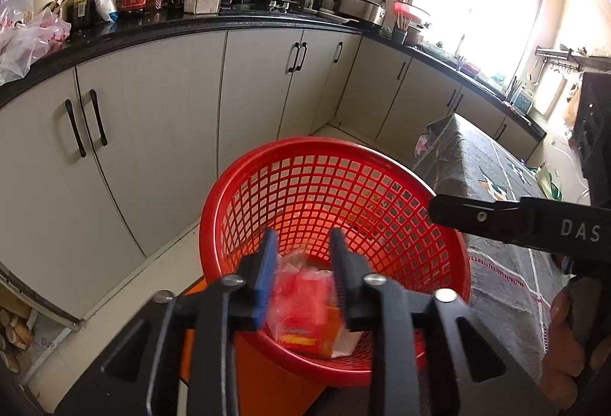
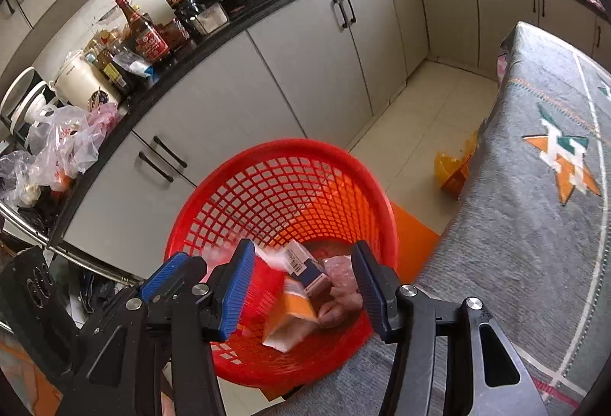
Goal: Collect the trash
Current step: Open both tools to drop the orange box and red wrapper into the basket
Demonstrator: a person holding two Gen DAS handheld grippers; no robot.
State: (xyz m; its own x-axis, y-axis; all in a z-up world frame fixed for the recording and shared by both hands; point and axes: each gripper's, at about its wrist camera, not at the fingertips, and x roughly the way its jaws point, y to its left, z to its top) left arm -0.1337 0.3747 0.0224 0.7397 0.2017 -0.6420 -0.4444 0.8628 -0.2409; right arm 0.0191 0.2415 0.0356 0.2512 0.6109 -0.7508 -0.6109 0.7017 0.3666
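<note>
A red mesh basket [image 1: 305, 145] [image 2: 286, 147] stands on the floor beside the cabinets. In the left wrist view my left gripper [image 1: 303, 237] hangs over its near rim with the jaws apart. A blurred red and orange packet [image 1: 301, 305] in clear wrap lies between and below its fingers, inside the basket. In the right wrist view my right gripper [image 2: 303, 247] stands open over the basket, with nothing touching its pads. Below it lie a blurred orange and white carton [image 2: 290, 316], a blue and white box [image 2: 309, 269] and a pink wrapper [image 2: 340, 271]. The right gripper's black body [image 1: 515, 217] shows at right.
A table under a grey patterned cloth [image 1: 496, 164] [image 2: 534, 225] stands right of the basket. A black counter [image 1: 191, 24] crowded with bottles, pans and plastic bags runs behind, with white cabinets below. A yellow bag [image 2: 454, 168] lies on the floor by the table. An orange mat [image 2: 412, 236] lies under the basket.
</note>
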